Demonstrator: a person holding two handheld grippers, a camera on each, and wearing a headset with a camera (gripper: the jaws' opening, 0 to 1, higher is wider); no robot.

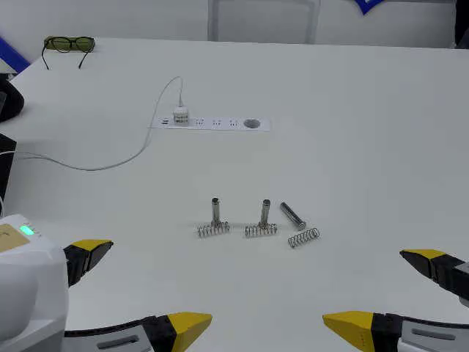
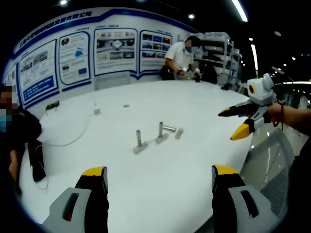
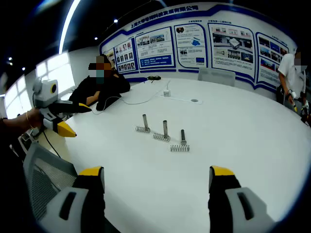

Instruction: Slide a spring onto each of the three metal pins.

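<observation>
Two metal pins upright, side by side, toward the near middle of the white table (image 1: pixel 352 147): left pin (image 1: pixel 215 210) and middle pin (image 1: pixel 264 213). Third pin (image 1: pixel 292 215) flat on its side just right of them, angled. One spring lying loose by each: left spring (image 1: pixel 213 230) at the left pin's foot, middle spring (image 1: pixel 261 230) at the middle pin's foot, right spring (image 1: pixel 303 237) just beside the lying pin's near end. None slid onto a pin.

Left gripper (image 1: pixel 139 286) low at the near left, jaws spread wide, gripping nothing. Right gripper (image 1: pixel 387 288) mirrored at the near right, equally spread and empty. Both well apart from the pins.

Tabletop smooth, broad, glossy. Farther back, a flush socket strip (image 1: pixel 212 123) with a white plug (image 1: pixel 181 115) and a thin cable (image 1: pixel 95 169) curving off to the left. Tinted glasses (image 1: pixel 68 45) near the far left corner. Behind the table, display boards (image 3: pixel 194 41) with blue trim along the wall; a seated person (image 3: pixel 104 85) in dark clothes, a standing person (image 2: pixel 180 58) in a white shirt.

Gripper bodies cut off by the head view's bottom edge. Dark object (image 1: pixel 9 99) cut off at the left edge, not identifiable. Springs mere grey smudges in the left gripper view; actual contact between springs and pins impossible to tell. Board text unreadable.
</observation>
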